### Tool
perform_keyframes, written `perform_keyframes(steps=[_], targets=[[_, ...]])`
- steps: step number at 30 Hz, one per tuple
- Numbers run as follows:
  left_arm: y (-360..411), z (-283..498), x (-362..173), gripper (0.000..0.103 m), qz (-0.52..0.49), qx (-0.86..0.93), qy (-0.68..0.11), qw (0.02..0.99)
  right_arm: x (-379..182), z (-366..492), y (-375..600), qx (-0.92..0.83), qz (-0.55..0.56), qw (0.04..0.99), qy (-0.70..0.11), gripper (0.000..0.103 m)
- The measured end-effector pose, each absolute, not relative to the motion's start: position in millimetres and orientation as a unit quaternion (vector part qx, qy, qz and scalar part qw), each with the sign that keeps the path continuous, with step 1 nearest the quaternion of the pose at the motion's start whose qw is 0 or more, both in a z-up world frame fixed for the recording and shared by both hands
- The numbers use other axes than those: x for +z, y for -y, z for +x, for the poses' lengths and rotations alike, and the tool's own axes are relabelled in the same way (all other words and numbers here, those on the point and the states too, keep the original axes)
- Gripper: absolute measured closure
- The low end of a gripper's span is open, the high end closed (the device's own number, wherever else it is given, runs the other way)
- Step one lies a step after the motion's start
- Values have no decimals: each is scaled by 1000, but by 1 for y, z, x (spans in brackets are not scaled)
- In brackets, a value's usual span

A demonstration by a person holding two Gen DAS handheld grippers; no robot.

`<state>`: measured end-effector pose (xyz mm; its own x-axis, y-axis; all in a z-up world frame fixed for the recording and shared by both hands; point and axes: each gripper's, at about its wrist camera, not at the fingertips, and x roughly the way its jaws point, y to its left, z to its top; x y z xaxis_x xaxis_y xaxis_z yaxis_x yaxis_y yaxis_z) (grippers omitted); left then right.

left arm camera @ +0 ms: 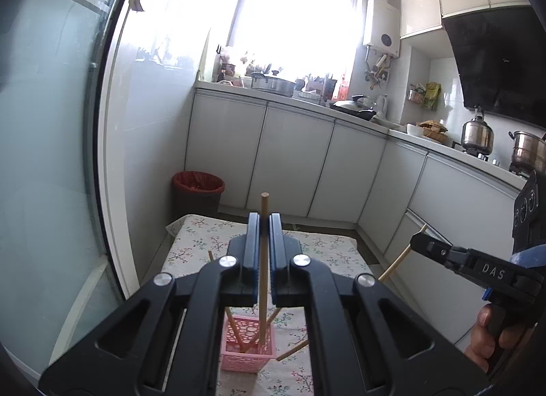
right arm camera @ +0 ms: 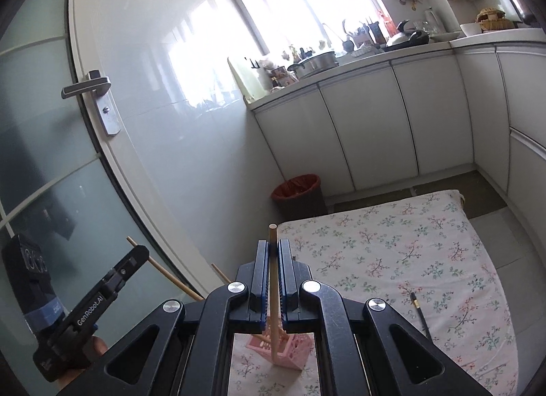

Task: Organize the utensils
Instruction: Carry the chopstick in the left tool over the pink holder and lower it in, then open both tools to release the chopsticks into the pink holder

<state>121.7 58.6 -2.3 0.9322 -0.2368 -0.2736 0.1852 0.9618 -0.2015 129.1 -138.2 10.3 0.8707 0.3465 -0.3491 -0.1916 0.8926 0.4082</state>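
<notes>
On the floral cloth (right arm camera: 409, 259), each hand-held gripper (left arm camera: 264, 225) (right arm camera: 273, 249) clenches a chopstick (left arm camera: 263, 259) (right arm camera: 273, 293) above the pink basket (left arm camera: 247, 355).

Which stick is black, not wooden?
The black chopstick lying flat on the flowery tablecloth, away from the pink basket. All the others are pale wood, in the basket or held by tongs.

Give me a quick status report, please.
Left claw shut on chopstick, tip inside pink basket. Right claw shut on second chopstick. Dark chopstick on tablecloth.
</notes>
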Motion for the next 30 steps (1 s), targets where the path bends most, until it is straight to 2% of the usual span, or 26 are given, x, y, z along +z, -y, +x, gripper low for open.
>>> perform_keyframes(steps=[12, 19, 27, 28, 30], targets=[[-48, 159, -43, 98, -54, -83, -218, 971, -26, 170, 133, 137, 218, 939, -227, 98], [-46, 174, -60, 98, -48, -85, -266, 959, -52, 188, 116, 145, 203, 931, -266, 98], [-46, 179, -65, 97, -56, -99, -272, 956, -72, 201, 115, 141, 214, 921, -295, 96], [-46, 180, -66, 96, -59, -98, -269, 956, -74, 203, 117, 141, 220, 918, -298, 96], [-47, 181, -67, 81, -61, -91, -268, 957, -79, 206, 122, 141, 234, 913, -304, 92]])
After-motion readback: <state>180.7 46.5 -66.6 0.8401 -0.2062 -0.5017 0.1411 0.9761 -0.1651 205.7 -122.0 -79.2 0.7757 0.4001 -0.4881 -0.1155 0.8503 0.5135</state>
